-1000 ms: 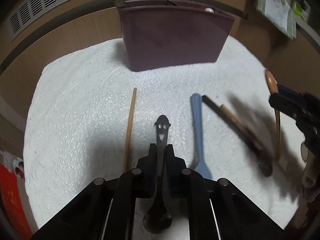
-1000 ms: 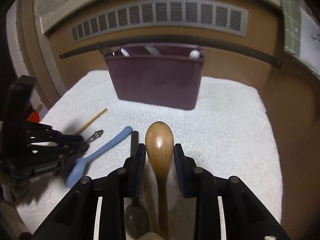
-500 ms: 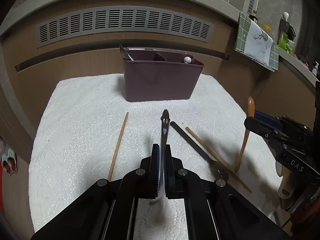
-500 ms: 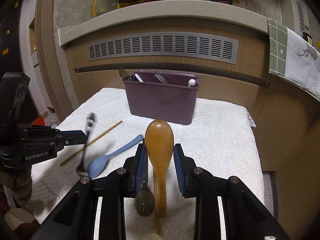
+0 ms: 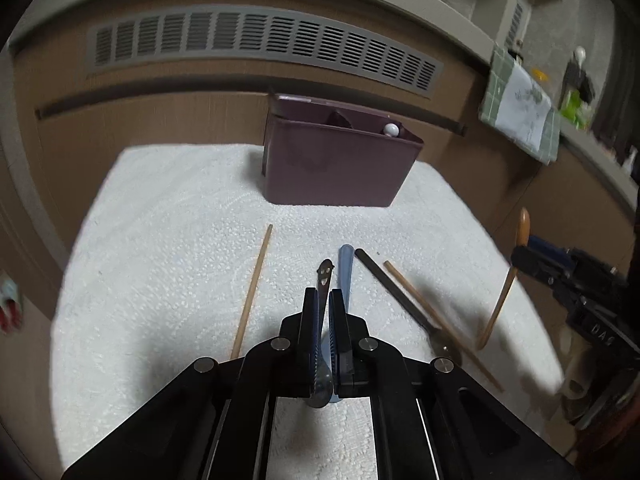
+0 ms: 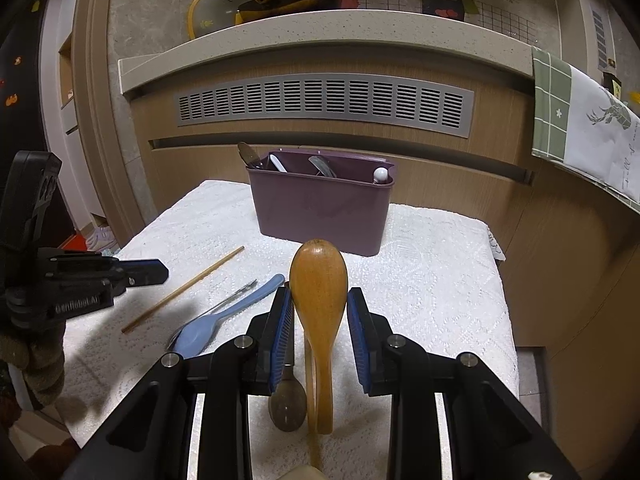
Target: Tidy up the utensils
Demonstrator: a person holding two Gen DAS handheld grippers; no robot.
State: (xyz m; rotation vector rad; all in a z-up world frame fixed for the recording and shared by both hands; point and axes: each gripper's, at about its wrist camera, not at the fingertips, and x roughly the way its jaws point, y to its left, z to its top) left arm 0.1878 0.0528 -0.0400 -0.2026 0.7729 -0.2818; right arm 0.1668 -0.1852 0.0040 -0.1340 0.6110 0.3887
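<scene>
My left gripper (image 5: 323, 292) hangs above the white cloth (image 5: 160, 240), its jaws narrowly apart and opening. In the right wrist view nothing hangs from the left gripper (image 6: 158, 272). The smiley-handled metal spoon (image 6: 228, 300) lies on the cloth against the blue spoon (image 6: 224, 316). From the left wrist camera both the metal spoon (image 5: 325, 274) and the blue spoon (image 5: 345, 264) show through the gap. My right gripper (image 6: 318, 296) is shut on the bowl of a wooden spoon (image 6: 318, 276), lifted off the cloth. The purple caddy (image 6: 320, 212) stands at the back.
A chopstick (image 5: 254, 292) lies left of the spoons. A black-handled spoon (image 5: 396, 292) and a second chopstick (image 5: 436, 320) lie to their right. Several utensils stand in the caddy (image 5: 336, 172). A wooden cabinet with a vent grille (image 6: 324, 102) rises behind the cloth.
The metal spoon, hanging from my left gripper half a second ago, now lies beside the blue spoon. Both grippers have risen, and the right one still carries the wooden spoon.
</scene>
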